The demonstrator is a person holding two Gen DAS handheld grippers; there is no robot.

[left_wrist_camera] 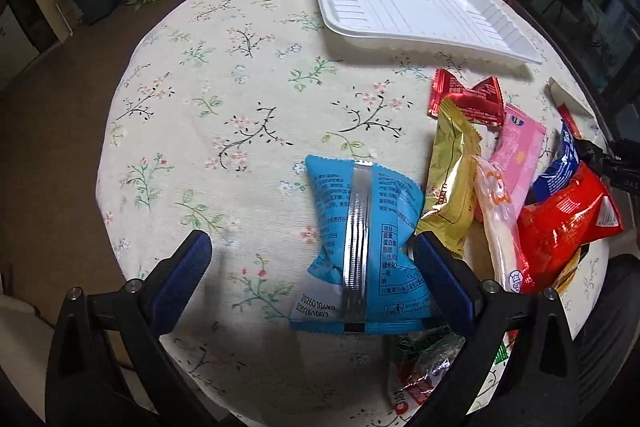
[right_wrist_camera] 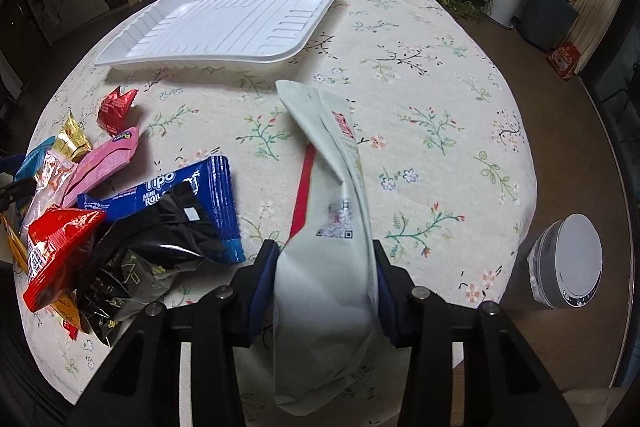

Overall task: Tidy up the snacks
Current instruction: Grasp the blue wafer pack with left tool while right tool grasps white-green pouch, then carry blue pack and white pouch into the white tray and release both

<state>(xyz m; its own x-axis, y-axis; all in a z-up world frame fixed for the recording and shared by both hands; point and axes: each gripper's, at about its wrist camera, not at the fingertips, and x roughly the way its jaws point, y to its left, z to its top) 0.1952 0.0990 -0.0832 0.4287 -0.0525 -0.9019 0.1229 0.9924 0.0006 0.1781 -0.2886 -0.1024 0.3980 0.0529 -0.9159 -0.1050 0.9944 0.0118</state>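
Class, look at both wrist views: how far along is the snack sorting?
Done: nothing; the white tray holds no snacks. In hand: the right gripper pinches a pale packet; the left gripper stands open around a blue packet. Left: the pile of snacks on the tablecloth.

Both wrist views steep, close, sharing tray (left_wrist_camera: 404, 7) (right_wrist_camera: 224, 23)

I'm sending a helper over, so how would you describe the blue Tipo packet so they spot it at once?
Start at the white tray on the floral tablecloth, then come toward the near edge to the heap of snack packets. The blue Tipo packet lies at the heap's inner edge, partly under a black packet. It is the only dark blue wrapper with white lettering, beside a pink packet.
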